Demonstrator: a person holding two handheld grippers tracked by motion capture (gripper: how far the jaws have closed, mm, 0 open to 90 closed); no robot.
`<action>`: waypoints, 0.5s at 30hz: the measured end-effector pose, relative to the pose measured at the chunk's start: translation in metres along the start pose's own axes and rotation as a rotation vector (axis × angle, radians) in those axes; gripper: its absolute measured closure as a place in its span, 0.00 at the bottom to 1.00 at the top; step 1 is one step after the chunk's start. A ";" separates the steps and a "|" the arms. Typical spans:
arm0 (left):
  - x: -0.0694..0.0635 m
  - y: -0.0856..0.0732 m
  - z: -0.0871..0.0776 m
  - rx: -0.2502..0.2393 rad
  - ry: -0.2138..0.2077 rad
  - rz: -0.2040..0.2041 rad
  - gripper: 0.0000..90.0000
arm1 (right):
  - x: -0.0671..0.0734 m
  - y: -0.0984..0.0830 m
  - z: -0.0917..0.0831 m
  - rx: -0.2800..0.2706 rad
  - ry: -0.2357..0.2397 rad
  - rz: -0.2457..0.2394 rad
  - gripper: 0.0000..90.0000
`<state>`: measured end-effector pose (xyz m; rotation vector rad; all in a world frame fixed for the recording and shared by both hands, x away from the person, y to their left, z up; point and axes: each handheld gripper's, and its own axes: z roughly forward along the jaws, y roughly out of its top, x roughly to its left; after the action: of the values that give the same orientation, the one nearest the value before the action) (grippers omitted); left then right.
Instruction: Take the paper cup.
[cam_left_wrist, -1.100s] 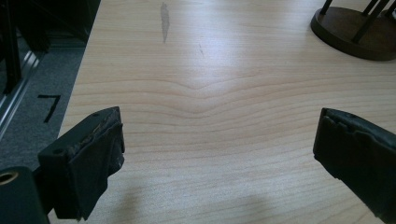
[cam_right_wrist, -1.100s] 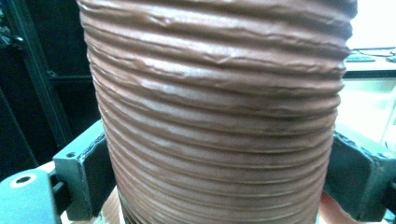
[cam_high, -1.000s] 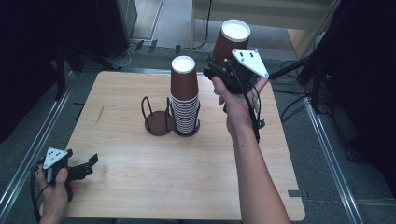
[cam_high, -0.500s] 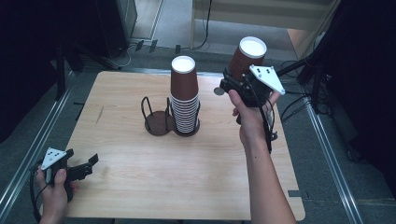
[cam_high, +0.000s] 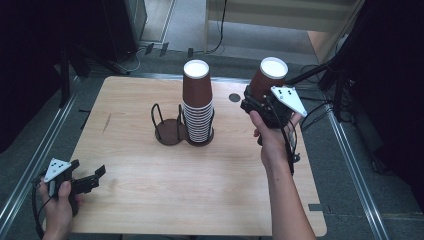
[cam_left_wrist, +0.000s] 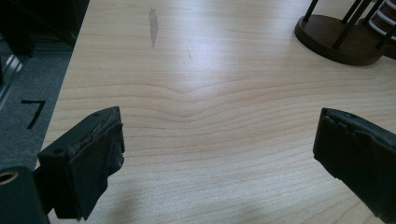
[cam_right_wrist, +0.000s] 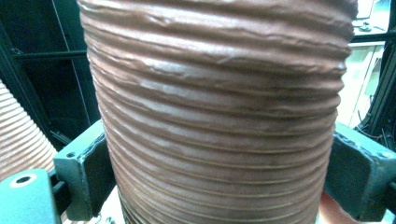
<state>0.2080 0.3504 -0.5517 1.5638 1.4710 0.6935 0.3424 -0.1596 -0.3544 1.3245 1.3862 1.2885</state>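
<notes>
R claw (cam_high: 260, 102) grips cup (cam_high: 267, 77) by its ribbed side, upside down, off the stack (cam_high: 198, 112) w/ rack (cam_high: 167, 127) alongside; L claw (cam_high: 92, 179) wide, empty, parked low over desk (cam_high: 200, 180).

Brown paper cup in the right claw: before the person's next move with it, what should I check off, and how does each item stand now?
1. Grip on the brown paper cup: ok. The right claw has a jaw pressed against each side of its ribbed wall.
2. Cup attitude: ok. It is close to upright, mouth up, white inside showing.
3. Cup off the table: ok, judging by the high view, where it is held right of the cup stack.
4. Free place in the holder: ok. The ring left of the stack has no cup in it.
5. Left claw: ok. Open, nothing between its jaws, low at the table's near left corner.
6. Crushing of the cup wall: cannot tell.
</notes>
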 end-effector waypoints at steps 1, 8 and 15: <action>0.000 0.000 0.000 -0.002 -0.003 0.002 0.03 | 0.000 -0.001 0.000 0.000 0.003 -0.006 0.10; 0.000 0.000 0.000 -0.014 -0.009 -0.001 0.03 | -0.002 -0.010 -0.007 0.007 0.010 -0.015 0.10; -0.001 0.002 0.001 -0.086 -0.002 -0.018 0.03 | -0.008 -0.025 -0.015 0.022 0.016 -0.012 0.10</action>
<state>0.2095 0.3494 -0.5507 1.4846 1.4333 0.7348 0.3242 -0.1683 -0.3773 1.3213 1.4213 1.2816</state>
